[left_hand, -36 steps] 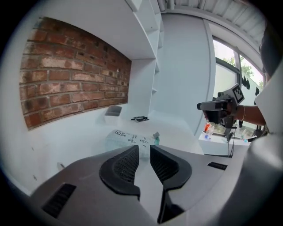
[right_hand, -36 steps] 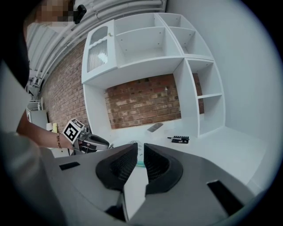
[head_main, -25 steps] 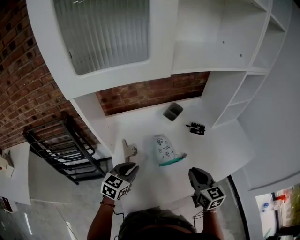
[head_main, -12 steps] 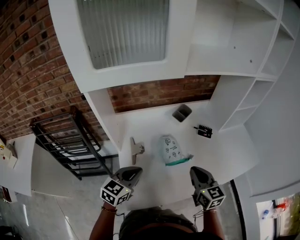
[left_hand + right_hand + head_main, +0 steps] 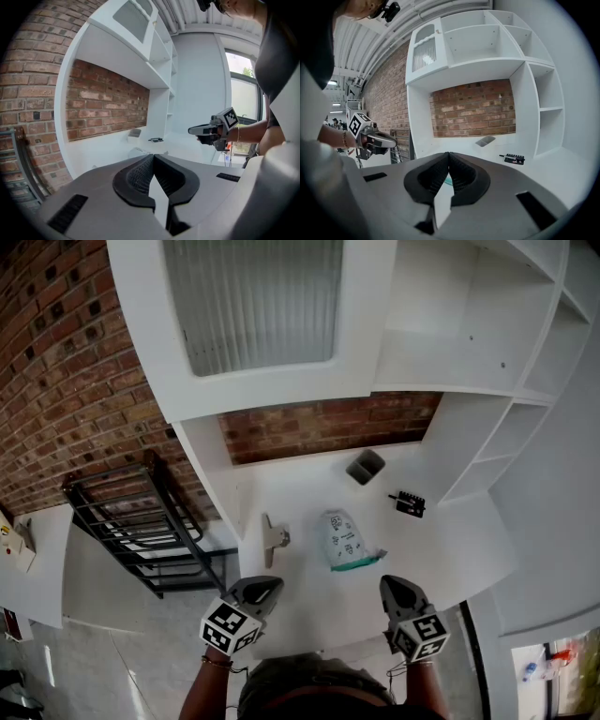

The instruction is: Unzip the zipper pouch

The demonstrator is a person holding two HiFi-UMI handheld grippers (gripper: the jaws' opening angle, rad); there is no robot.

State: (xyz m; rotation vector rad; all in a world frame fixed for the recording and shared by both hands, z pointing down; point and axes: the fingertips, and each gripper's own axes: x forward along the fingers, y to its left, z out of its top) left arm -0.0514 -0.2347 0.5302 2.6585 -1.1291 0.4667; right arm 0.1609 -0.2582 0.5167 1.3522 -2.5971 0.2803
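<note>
Between the jaws of the left gripper (image 5: 153, 156) I see nothing. Its two ribbed black pads (image 5: 137, 174) are pressed together at the tips, clenched on air. On the right gripper (image 5: 448, 154) it is the same story, with the jaws closed tip to tip and empty. A thin teal sliver shows through the slit under its tips, but that lies farther off on the table and is not pinched.

From the head view both grippers sit at the bottom of the frame, one lower left of centre and one lower right. Each points up the picture over the near edge of the white table (image 5: 309, 498).

The zipper pouch (image 5: 345, 541) lies flat on the table at mid-frame, above and between the two grippers and clear of both, a little nearer the right one. It is pale with small dark print, and its teal zipper edge (image 5: 354, 563) runs along the end towards the bottom of the frame. I can't tell at this size whether it is zipped.

Left of the pouch, apart from it, lies a small beige-grey object (image 5: 274, 536) I can't identify. Up and right of the pouch sits a small black object (image 5: 407, 503). Above the pouch, near the brick wall (image 5: 319, 427), is a dark grey cup (image 5: 366, 466) that looks tipped.

A white cabinet with ribbed glass (image 5: 253, 301) fills the upper frame, open white shelves (image 5: 525, 418) the right side and a black metal rack (image 5: 141, 521) the left
</note>
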